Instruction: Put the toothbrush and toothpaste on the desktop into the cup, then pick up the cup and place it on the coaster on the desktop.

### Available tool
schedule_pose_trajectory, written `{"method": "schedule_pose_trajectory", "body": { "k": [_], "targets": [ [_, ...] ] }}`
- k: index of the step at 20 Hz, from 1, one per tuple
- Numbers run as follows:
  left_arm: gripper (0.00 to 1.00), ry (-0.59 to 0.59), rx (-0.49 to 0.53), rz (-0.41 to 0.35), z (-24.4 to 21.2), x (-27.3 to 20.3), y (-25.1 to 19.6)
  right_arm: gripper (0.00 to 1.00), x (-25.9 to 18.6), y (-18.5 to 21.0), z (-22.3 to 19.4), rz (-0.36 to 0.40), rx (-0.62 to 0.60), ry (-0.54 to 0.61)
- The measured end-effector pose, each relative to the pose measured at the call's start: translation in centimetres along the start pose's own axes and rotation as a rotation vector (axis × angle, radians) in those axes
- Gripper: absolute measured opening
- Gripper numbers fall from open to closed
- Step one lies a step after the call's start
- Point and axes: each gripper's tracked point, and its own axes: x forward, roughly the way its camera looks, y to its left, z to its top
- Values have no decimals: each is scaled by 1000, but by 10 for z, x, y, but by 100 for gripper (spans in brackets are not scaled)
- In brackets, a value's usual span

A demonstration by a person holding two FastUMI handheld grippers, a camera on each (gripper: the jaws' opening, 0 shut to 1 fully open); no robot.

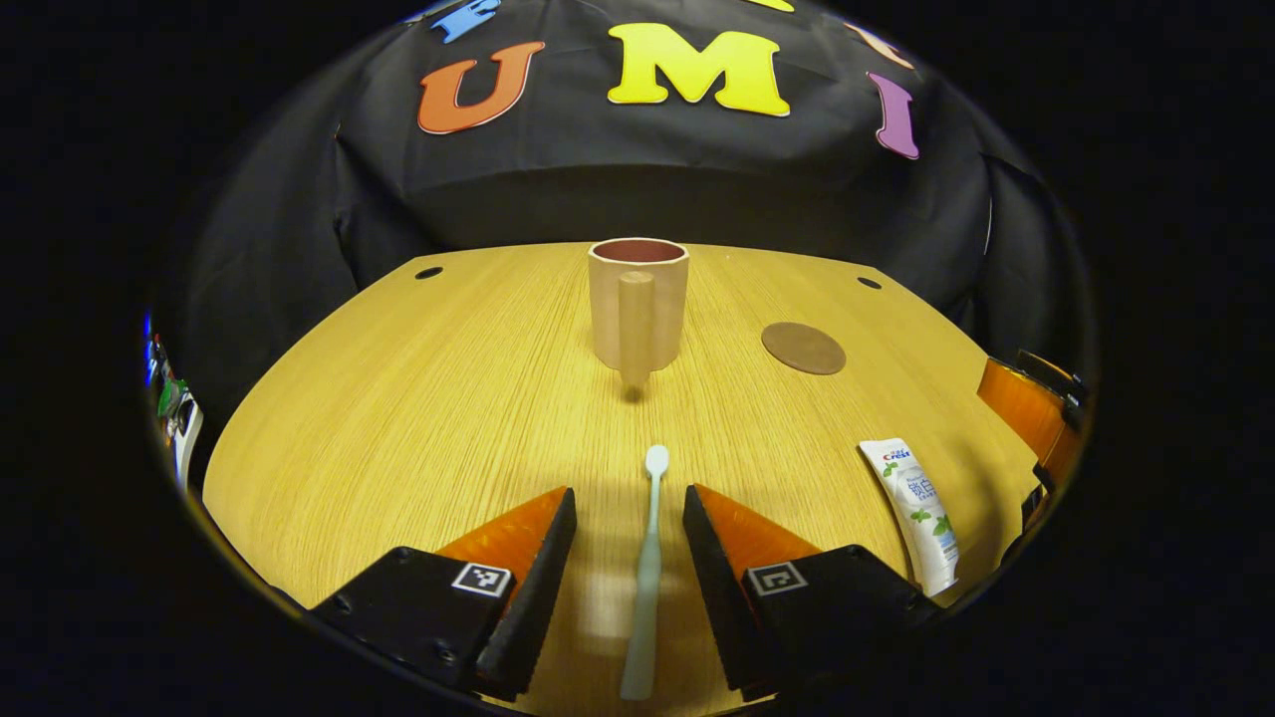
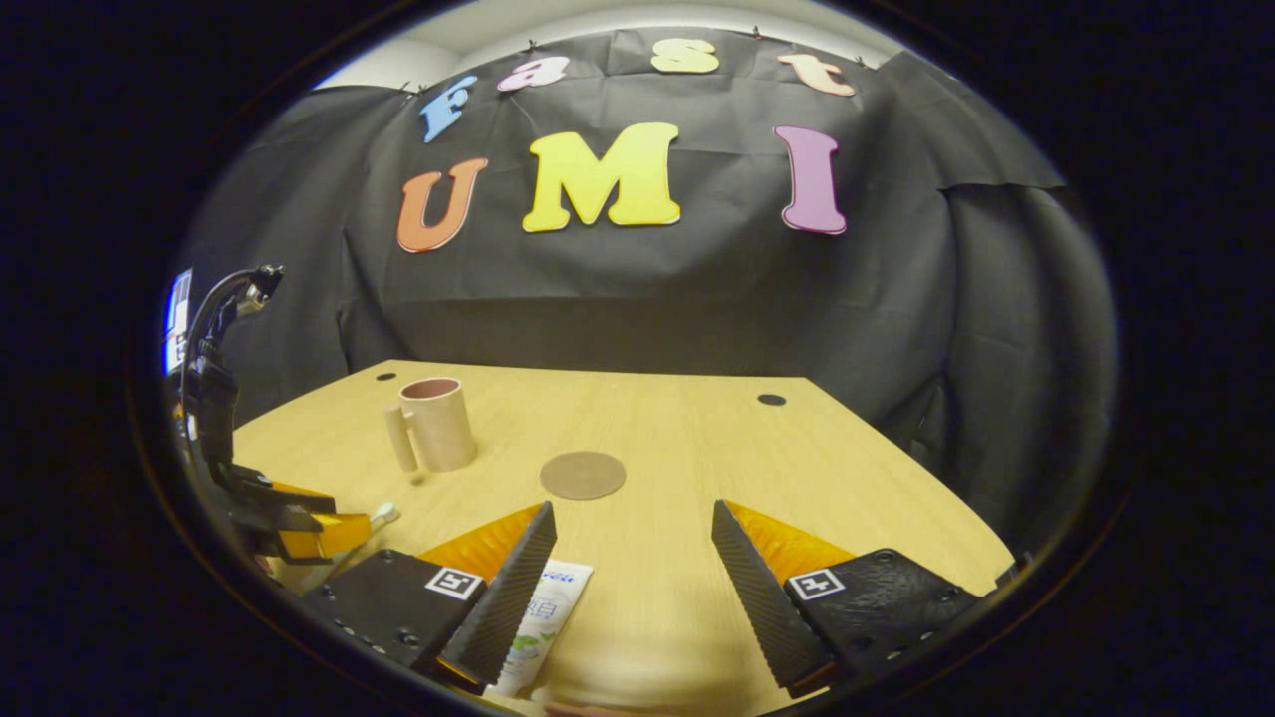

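fingers of both grippers are spread wide, with nothing gripped.

the left gripper (image 1: 630, 508) is set astride the toothbrush (image 1: 647, 573), which lies flat on the desktop (image 1: 398, 398) untouched. the toothpaste (image 2: 538, 622) is seen beside the right gripper (image 2: 633, 528)'s left finger. the cup (image 1: 638, 304) stands upright near the coaster (image 1: 803, 348).

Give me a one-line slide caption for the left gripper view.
Open left gripper straddles the toothbrush on the table, aimed at the cup.
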Motion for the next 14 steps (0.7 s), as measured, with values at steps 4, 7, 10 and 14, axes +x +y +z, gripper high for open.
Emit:
{"method": "schedule_pose_trajectory", "body": {
  "k": [4, 7, 10, 14],
  "targets": [
    [53, 51, -7, -11, -12, 6, -6, 95, 1, 2, -2, 5, -9, -1],
    [51, 60, -6, -13, -13, 6, -6, 95, 4, 2, -4, 2, -6, 8],
    [42, 67, 0, -9, -13, 6, -4, 95, 3, 3, -5, 5, -2, 10],
    [30, 67, 17, -9, -15, 7, -2, 97, 2, 5, 0, 8, -1, 1]
  ]
}}
